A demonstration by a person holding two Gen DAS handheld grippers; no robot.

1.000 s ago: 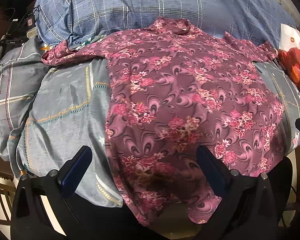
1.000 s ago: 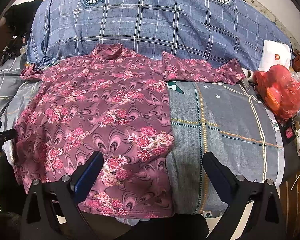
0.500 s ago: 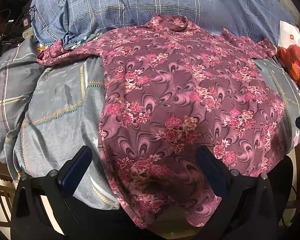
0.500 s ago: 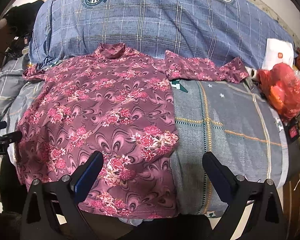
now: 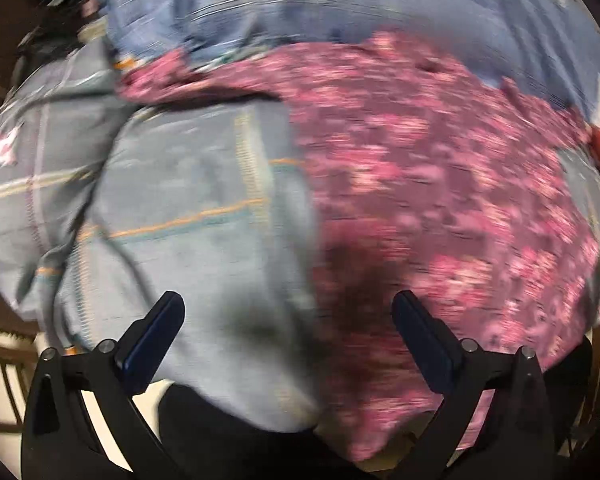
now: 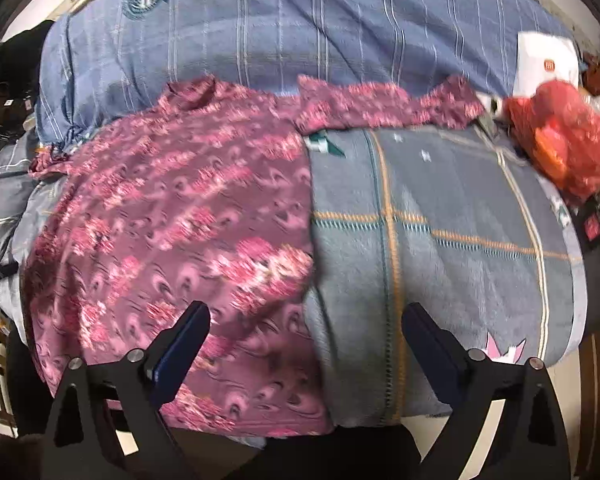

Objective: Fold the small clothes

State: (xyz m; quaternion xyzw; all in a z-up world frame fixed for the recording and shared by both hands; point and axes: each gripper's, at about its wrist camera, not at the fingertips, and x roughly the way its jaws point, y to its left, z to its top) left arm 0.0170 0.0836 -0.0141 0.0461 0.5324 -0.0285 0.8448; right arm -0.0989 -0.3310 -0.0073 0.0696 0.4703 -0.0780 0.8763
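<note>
A maroon long-sleeved top with pink flowers lies spread flat on a grey checked quilt, collar away from me, sleeves stretched out left and right. It also shows in the blurred left wrist view. My left gripper is open and empty, over the top's left hem edge and the quilt. My right gripper is open and empty, over the top's right hem edge.
A blue plaid duvet is heaped behind the top. A red plastic bag and a white box sit at the far right. Dark clutter lies at the far left. The bed's near edge drops off below the grippers.
Both grippers have moved, blurring the views. The left one has shifted left, so the quilt now fills its lower left. The right one has shifted slightly right and closer. The top has not moved.
</note>
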